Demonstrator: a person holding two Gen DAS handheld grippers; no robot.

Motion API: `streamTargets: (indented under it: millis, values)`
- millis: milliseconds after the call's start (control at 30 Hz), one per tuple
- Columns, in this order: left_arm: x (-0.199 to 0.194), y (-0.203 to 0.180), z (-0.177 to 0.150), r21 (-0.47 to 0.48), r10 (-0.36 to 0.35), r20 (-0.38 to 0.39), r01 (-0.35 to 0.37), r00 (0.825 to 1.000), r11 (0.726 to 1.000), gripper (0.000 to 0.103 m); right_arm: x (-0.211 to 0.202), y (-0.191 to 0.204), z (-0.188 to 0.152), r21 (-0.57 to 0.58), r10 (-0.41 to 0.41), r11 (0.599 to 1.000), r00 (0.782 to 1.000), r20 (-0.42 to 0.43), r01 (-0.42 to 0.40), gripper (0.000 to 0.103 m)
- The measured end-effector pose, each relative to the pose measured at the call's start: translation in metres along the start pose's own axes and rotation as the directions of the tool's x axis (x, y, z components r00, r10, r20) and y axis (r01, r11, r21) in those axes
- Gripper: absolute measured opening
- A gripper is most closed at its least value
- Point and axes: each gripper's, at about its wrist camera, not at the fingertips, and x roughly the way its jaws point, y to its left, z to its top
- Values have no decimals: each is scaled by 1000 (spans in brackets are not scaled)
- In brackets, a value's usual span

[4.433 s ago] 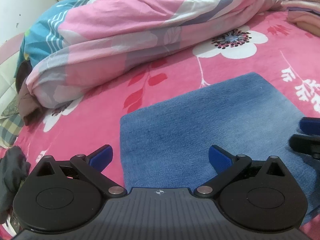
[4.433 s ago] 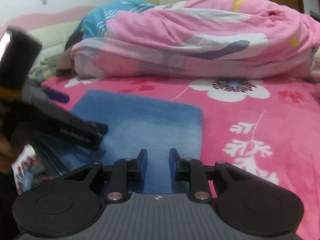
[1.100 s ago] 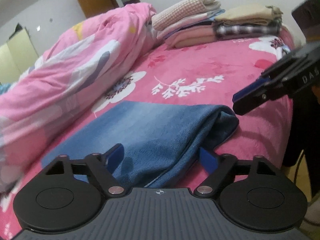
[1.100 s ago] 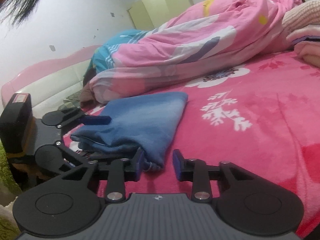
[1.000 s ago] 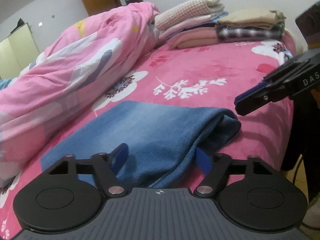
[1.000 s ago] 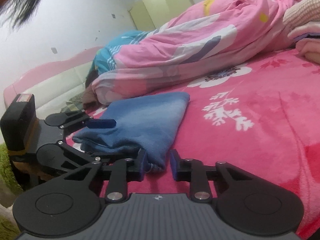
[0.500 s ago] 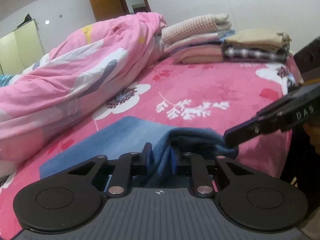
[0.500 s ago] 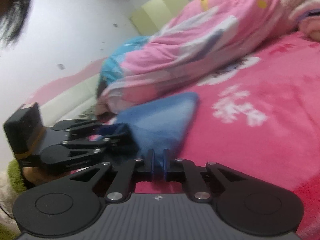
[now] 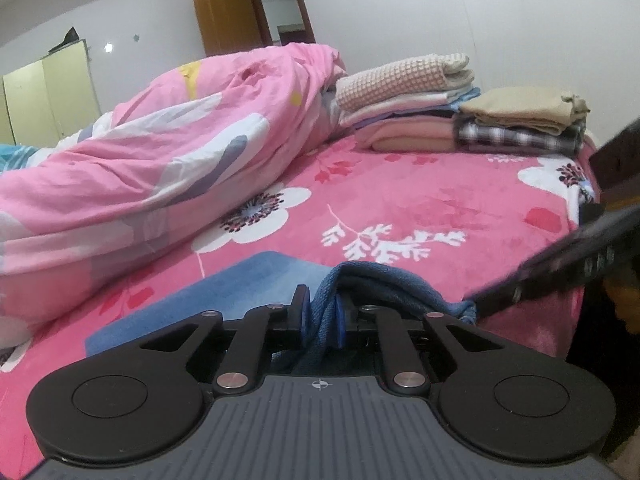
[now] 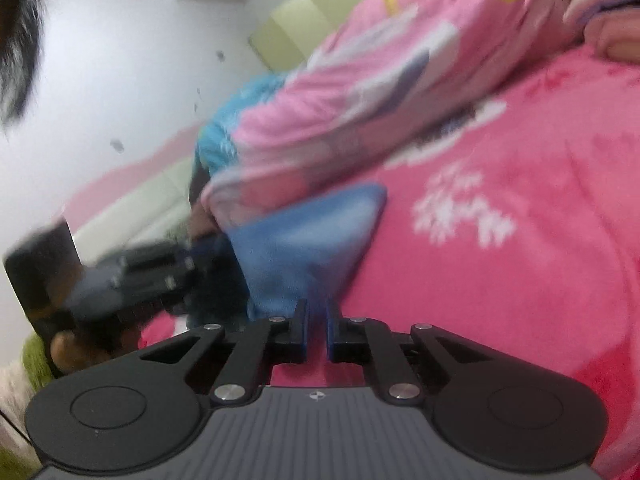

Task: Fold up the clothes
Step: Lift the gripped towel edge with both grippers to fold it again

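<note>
A folded blue garment [image 9: 248,292] lies near the front edge of the pink flowered bed [image 9: 400,200]. My left gripper [image 9: 320,316] is shut on its near edge, and cloth bunches up between the blue pads. The right gripper [image 9: 560,276] enters the left wrist view from the right and pinches the garment's corner. The right wrist view is blurred: my right gripper [image 10: 318,328] is shut on the blue garment [image 10: 304,240], whose near end rises off the bed. The left gripper [image 10: 132,276] holds the same edge at the left.
A rumpled pink quilt [image 9: 160,152] fills the far left of the bed. Two stacks of folded clothes [image 9: 440,112] sit at the far right corner. A wooden door [image 9: 228,16] and a pale wardrobe [image 9: 44,96] stand behind. Dark hair [image 10: 16,40] hangs at the upper left.
Both grippers have closed on the near edge of the blue garment, and that edge now lifts off the bed. The right wrist view has tilted and blurred with motion.
</note>
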Motion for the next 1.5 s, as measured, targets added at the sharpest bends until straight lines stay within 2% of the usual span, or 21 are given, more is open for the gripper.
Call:
streamTargets:
  millis: [200, 300, 533, 600, 833, 1000, 1100, 1233, 1300, 1400, 1500]
  values:
    - [-4, 4, 4, -23, -5, 9, 6, 1000, 1000, 9, 40, 26, 5, -110, 94, 989, 996, -1, -94, 9]
    - [-4, 5, 5, -26, -1, 14, 1, 1000, 1000, 9, 53, 30, 5, -147, 93, 985, 996, -5, -92, 8]
    - [-7, 9, 5, -38, -15, 42, 17, 999, 999, 8, 22, 24, 2, -129, 80, 989, 997, 24, -76, 9]
    - [-8, 8, 5, -39, -27, 43, 28, 999, 999, 7, 29, 23, 2, -138, 66, 988, 998, 7, -65, 9]
    - [-14, 11, 3, -86, -51, 49, 55, 997, 995, 4, 75, 26, 7, -95, 54, 994, 996, 76, -47, 9]
    - [-16, 8, -2, -82, -79, 56, 84, 995, 993, 4, 70, 29, 0, -44, 29, 999, 991, 131, -23, 10]
    - [-15, 7, -8, -87, -91, 44, 95, 995, 992, 4, 71, 22, -3, 20, 40, 999, 989, 144, -43, 10]
    - [-6, -12, -25, 61, -68, -13, 69, 998, 996, 4, 75, 7, -5, 118, 63, 990, 986, 153, -81, 8]
    - [-5, -19, -31, 131, -59, -26, 62, 998, 989, 4, 71, -3, -4, 166, 77, 981, 989, 128, -98, 8]
    - [-5, -21, -37, 180, -53, -37, 58, 998, 982, 4, 51, -13, -1, 180, 64, 981, 995, 77, -77, 10]
    - [-6, -19, -39, 203, -63, -43, 71, 997, 977, 5, 23, -12, 7, 114, -19, 993, 996, 89, 9, 16]
